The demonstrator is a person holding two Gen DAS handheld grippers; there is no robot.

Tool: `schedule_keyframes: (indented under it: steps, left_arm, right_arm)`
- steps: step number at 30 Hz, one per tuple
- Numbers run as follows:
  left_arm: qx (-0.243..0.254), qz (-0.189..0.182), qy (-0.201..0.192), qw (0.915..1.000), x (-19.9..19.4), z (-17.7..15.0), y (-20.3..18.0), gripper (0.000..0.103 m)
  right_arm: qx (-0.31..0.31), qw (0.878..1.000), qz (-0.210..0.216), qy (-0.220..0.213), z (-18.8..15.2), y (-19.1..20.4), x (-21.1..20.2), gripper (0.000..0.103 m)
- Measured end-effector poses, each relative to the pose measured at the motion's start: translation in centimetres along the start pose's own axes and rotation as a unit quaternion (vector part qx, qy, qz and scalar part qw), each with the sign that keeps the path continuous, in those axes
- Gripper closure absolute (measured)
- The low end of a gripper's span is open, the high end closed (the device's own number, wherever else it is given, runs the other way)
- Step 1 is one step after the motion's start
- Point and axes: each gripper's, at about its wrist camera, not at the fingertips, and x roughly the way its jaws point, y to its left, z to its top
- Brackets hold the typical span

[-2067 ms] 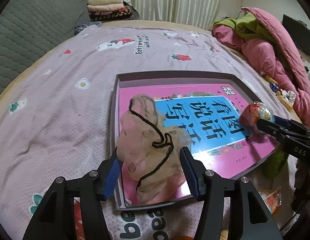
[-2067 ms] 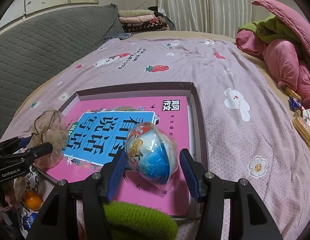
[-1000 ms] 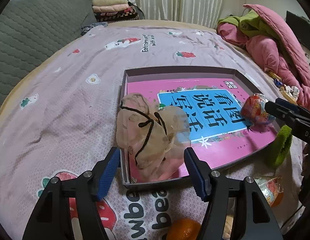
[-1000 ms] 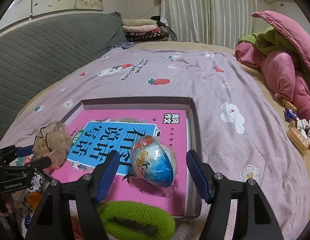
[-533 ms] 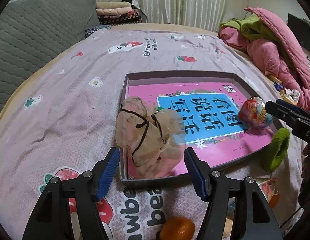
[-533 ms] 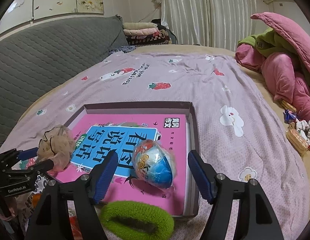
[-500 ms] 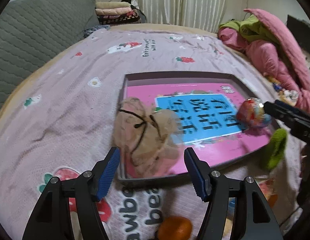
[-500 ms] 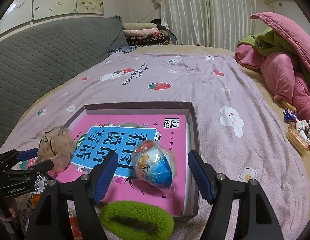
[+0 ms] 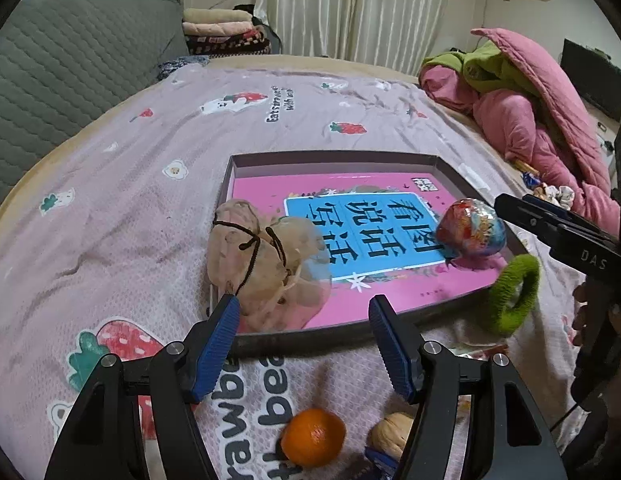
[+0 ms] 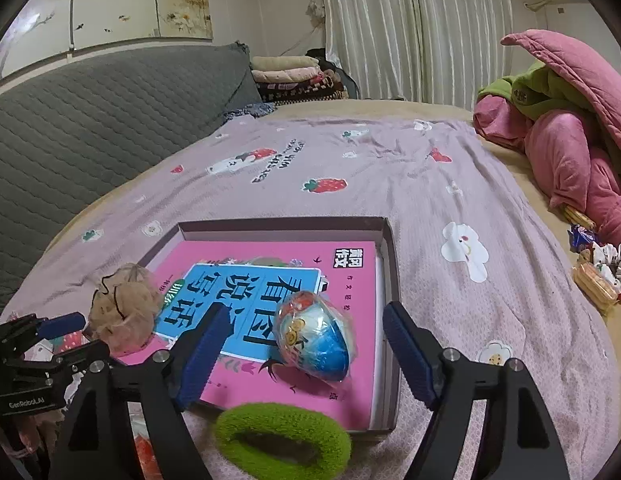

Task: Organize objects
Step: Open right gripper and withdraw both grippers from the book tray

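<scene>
Both tongs have drawn back: left tongs (image 9: 304,312) gape empty, right tongs (image 10: 306,332) just widened off the egg. On the bed (image 9: 130,208), tray (image 9: 334,159) holds book (image 9: 362,232), mesh pouch (image 9: 266,264) near-left corner, egg (image 10: 314,336) near-right.

Left tongs (image 9: 302,308) spread wide, right tongs (image 10: 306,324) just widened, both empty

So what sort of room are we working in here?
Most likely a bedroom: the work surface is a bed with a lilac strawberry-print sheet, a grey quilted headboard runs along one side, and a bunched pink quilt lies at another.
</scene>
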Motion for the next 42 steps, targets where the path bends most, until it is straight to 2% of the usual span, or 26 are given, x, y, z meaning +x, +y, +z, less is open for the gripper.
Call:
schedule_keyframes:
  steps: [12, 18, 32, 42]
  left_arm:
    - [-0.008, -0.014, -0.037, 0.9992, -3.4, -0.9, -1.1, 0.035]
    - [0.0, -0.014, -0.052, 0.9985, -5.1, -1.3, -2.2, 0.035]
    - [0.016, -0.003, -0.066, 0.9977, -7.7, -2.6, -3.7, 0.034]
    - [0.032, 0.004, -0.052, 0.9981, -8.1, -4.2, -4.3, 0.033]
  right_arm:
    - [-0.008, 0.999, 0.014, -0.032, 0.3, 0.5, -2.2, 0.023]
    - [-0.009, 0.999, 0.021, -0.048, 0.3, 0.5, -3.5, 0.018]
    - [-0.002, 0.997, 0.031, -0.068, -0.5, 0.4, -6.2, 0.018]
    - [-0.026, 0.997, 0.026, -0.071, -2.0, 1.8, -7.1, 0.018]
